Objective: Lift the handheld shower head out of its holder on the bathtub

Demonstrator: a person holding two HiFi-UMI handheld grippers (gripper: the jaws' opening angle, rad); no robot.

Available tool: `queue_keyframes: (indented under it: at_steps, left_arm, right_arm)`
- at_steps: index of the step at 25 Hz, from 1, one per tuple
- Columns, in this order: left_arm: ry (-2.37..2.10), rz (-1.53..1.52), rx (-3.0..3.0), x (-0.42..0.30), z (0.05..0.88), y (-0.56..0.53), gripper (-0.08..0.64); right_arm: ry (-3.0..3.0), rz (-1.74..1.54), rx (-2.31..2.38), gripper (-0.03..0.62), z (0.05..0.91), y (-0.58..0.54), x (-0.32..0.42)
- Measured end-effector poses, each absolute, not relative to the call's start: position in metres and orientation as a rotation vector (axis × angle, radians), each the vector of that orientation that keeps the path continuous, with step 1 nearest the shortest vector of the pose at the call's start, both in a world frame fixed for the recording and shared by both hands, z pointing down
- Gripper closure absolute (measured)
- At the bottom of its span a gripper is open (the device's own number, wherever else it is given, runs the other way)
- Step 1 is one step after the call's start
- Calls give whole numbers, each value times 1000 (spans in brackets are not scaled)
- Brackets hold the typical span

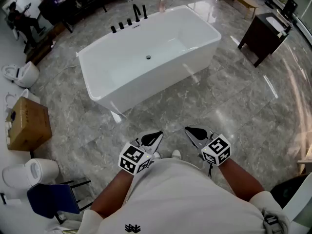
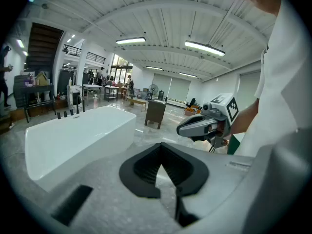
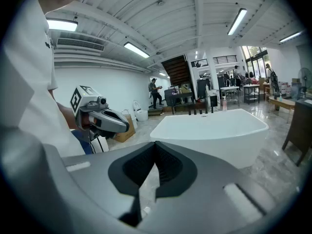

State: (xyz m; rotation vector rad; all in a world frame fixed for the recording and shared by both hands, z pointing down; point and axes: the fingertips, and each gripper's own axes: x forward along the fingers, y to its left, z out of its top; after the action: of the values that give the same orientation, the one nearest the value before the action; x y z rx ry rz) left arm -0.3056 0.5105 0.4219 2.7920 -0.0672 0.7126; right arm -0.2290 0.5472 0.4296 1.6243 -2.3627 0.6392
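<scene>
A slim black shower head [image 1: 145, 11] stands upright among black fittings on the white bathtub [image 1: 156, 79]'s far rim. The left hand-held gripper [image 1: 152, 139] and right hand-held gripper [image 1: 195, 132] are closed, empty, well away.

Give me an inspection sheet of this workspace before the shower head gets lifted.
surface: glossy grey stone floor.
job's things: white bathtub, empty; black fittings on its far rim, the shower head not told apart from here.
clutter: pink bottle near the fittings; cardboard box, toilets and blue chair at the left.
grippers: left gripper and right gripper both shut, empty, held by the person's waist, well short of the tub.
cables: thin dark cord under the right gripper.
surroundings: dark cabinet; a person far back.
</scene>
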Motion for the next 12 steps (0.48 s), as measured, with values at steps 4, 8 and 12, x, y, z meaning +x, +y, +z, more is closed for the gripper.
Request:
queue_keyframes:
  at_steps: [4, 8, 12]
  left_arm:
    - [-77, 692, 2807, -287, 423, 510, 554]
    - [-76, 678, 2790, -270, 429, 518, 554]
    - [-47, 695, 2776, -253, 432, 517, 554]
  right_arm:
    - [-2363, 621, 1631, 582, 433, 548, -212]
    - [-2356, 639, 1635, 583, 443, 554, -194]
    - [-2359, 621, 1660, 581, 444, 548, -175]
